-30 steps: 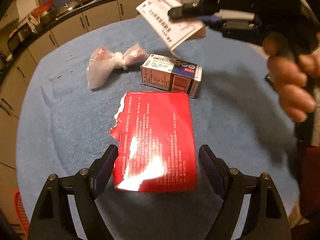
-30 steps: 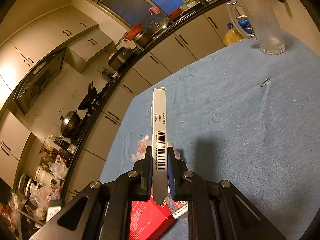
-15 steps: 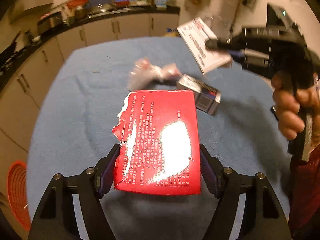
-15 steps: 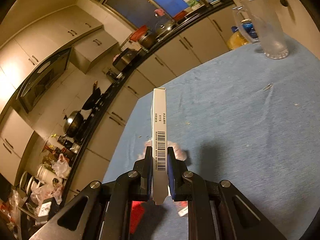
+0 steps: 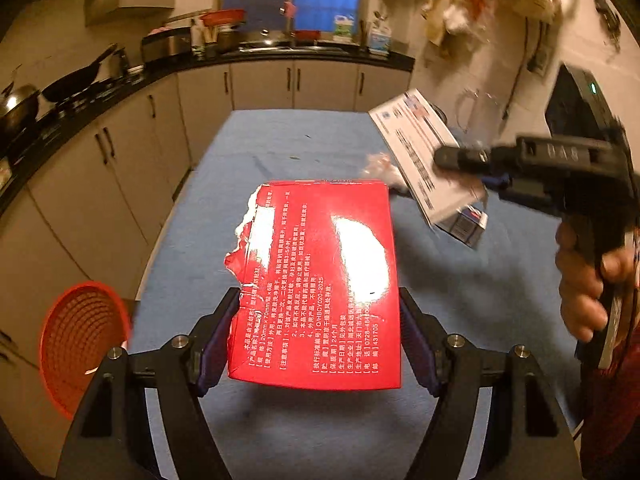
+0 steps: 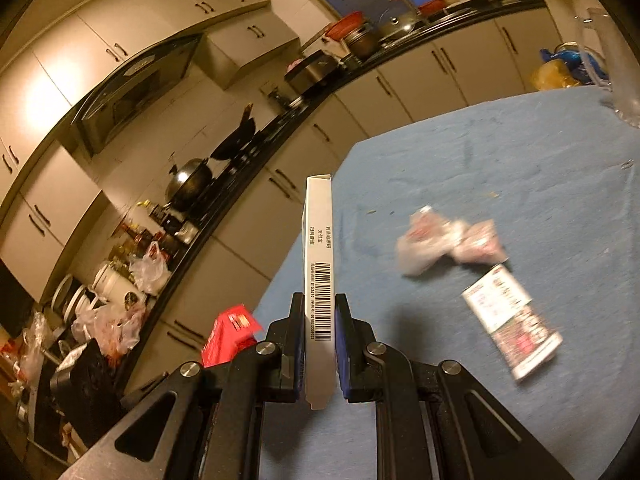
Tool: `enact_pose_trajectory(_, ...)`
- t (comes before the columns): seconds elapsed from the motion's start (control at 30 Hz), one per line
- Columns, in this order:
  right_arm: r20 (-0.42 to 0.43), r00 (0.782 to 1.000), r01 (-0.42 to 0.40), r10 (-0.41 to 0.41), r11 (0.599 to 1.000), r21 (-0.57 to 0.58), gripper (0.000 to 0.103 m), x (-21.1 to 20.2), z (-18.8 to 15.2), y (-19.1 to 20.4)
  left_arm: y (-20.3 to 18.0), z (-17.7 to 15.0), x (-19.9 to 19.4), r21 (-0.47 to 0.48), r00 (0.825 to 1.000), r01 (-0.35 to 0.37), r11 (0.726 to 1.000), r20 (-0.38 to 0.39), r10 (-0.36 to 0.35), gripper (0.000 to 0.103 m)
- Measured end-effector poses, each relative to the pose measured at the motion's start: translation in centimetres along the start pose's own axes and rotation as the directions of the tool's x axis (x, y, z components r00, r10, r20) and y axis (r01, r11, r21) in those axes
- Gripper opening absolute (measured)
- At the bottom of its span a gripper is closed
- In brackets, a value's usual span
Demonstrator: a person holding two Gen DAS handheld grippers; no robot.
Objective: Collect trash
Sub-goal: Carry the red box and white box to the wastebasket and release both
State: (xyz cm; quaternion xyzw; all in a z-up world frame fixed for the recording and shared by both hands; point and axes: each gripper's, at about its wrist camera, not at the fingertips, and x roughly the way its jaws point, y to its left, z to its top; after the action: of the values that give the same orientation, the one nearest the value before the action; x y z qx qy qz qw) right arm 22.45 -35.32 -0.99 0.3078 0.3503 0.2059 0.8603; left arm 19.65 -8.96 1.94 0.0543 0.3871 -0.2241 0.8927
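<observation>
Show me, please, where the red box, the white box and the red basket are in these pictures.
red box (image 5: 320, 280): left wrist view, middle of its printed face.
white box (image 6: 320, 240): right wrist view, narrow edge above the barcode.
red basket (image 5: 80, 340): left wrist view, inner mesh wall.

Right tongs (image 6: 319, 350) clamp a white box (image 6: 319, 268) edge-on.

Blue tablecloth (image 5: 208, 216); wok (image 6: 188, 184) on black counter (image 5: 120, 80); clear pitcher (image 6: 612, 60) at table's far edge.

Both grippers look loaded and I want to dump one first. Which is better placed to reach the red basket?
Probably the left gripper: the red basket sits low on its left, off the table edge. The right gripper holds its white box further over the table.
</observation>
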Motion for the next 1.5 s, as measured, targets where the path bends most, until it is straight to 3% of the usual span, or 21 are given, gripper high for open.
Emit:
enact_pose_trajectory(0.4, -0.067, 0.997, -0.05, 0.049, 0.998, -0.026, 0.014, 3.9, -2.1, 4.5, 7.9, -1.2, -3.2, -0.12, 0.996, -0.07, 0.99, 0.048, 0.076, 0.073)
enact_pose_trajectory(0.83, -0.216, 0.971, -0.122, 0.1, 0.988, -0.091, 0.014, 12.1, -5.2, 11.9, 16.6, -4.9, -5.4, -0.25, 0.986, -0.15, 0.957, 0.039, 0.164, 0.074)
enact_pose_trajectory(1.5, -0.379, 0.923, -0.136, 0.065, 0.977, -0.164, 0.014, 22.5, -8.5, 19.5, 28.5, -10.9, -4.6, -0.445, 0.98, -0.191, 0.875, -0.031, 0.198, 0.074)
